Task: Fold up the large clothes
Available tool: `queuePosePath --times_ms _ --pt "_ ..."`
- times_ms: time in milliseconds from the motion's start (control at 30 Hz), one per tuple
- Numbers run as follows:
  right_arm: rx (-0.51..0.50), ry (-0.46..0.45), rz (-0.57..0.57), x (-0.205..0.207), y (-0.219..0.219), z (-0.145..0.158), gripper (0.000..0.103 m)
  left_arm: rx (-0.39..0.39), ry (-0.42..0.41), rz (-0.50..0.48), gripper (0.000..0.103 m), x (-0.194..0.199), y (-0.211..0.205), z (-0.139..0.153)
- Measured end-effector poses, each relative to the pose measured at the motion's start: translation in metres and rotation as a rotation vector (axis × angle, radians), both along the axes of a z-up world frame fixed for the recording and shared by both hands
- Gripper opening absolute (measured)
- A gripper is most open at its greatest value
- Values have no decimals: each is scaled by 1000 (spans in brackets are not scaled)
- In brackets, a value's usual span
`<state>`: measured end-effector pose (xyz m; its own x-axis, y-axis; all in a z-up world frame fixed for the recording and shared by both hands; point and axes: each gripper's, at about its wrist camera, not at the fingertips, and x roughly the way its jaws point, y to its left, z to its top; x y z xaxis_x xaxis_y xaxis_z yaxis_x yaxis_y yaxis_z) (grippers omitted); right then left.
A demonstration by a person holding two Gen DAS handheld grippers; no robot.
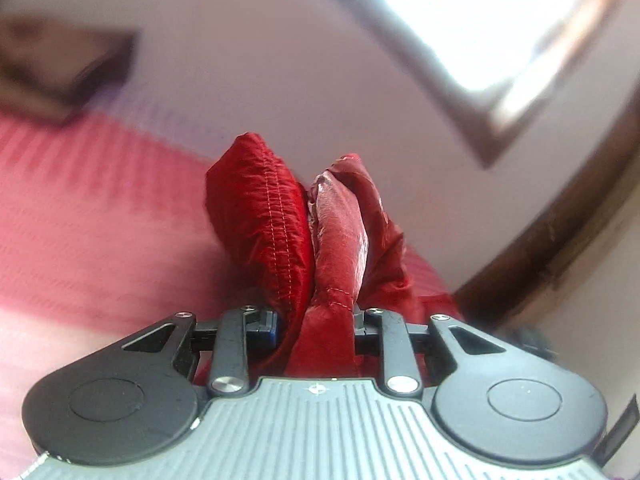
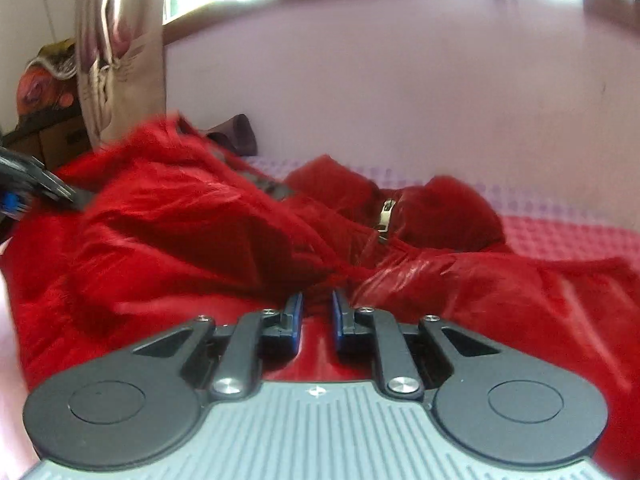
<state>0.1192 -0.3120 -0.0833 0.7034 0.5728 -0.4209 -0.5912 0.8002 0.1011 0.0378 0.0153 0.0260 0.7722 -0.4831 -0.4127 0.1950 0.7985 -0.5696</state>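
So up close in the left wrist view, the left tool [image 1: 316, 320] is pinching a thick bunch of the red jacket [image 1: 280, 224], and the puffy fabric fills the whole gap between its two fingers. That bunch sticks up right in the middle of the frame, two padded folds side by side, one with a stitched seam running down it and the other shinier. Behind it on the left there's a pink striped bed cover [image 1: 80, 208], pretty blurry. Further back is a pale wall [image 1: 248, 60], a bright window [image 1: 472, 12] at the upper right, and dark wooden trim [image 1: 560, 248] curving down the right side.

Over in the right wrist view, the right tool [image 2: 318, 314] sits at bottom centre with its blue pads [image 2: 295, 312] pulled close together, just a narrow slit between them. Red fabric lies under and right ahead of the tips, but I honestly can't tell if any of it is actually caught. The jacket [image 2: 180, 240] is spread in a rumpled heap across the middle of the frame, lying on the bed, with a metal zipper pull [image 2: 385, 216] showing right of centre near the collar. The other tool [image 2: 24, 188] pokes in at the left edge, touching the jacket. Past that is the pink and lilac cover [image 2: 560, 236] on the right, a patterned curtain [image 2: 120, 48] at the upper left, and the same pale wall.
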Motion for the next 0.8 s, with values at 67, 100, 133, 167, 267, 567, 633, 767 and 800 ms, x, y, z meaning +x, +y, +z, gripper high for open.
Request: queuePosePath --times_ms 67,100,133,167,267,567,633,767,800 --pt "70 66 -6 13 -5 -1 14 13 -32 -33 28 -5 -28 26" --pt "113 96 -9 19 -10 -2 14 19 -44 -54 28 -5 -45 36" --pt "159 132 -12 25 -16 -4 14 33 -55 -73 28 -4 -62 44" --pt "203 165 -18 29 -22 -6 14 42 -67 -88 28 -3 -79 50" --pt "326 241 -30 39 -42 -13 13 58 -111 -124 28 3 -130 61" --pt "510 321 -69 29 -117 -15 14 123 -221 -157 29 7 -239 52" --pt "522 273 -80 8 -147 -13 14 132 -219 -153 29 6 -248 48" --pt "528 189 -160 -23 -216 -20 14 151 -223 -140 29 7 -272 40" --pt "532 183 -189 -26 -232 -25 14 162 -232 -138 29 6 -282 38"
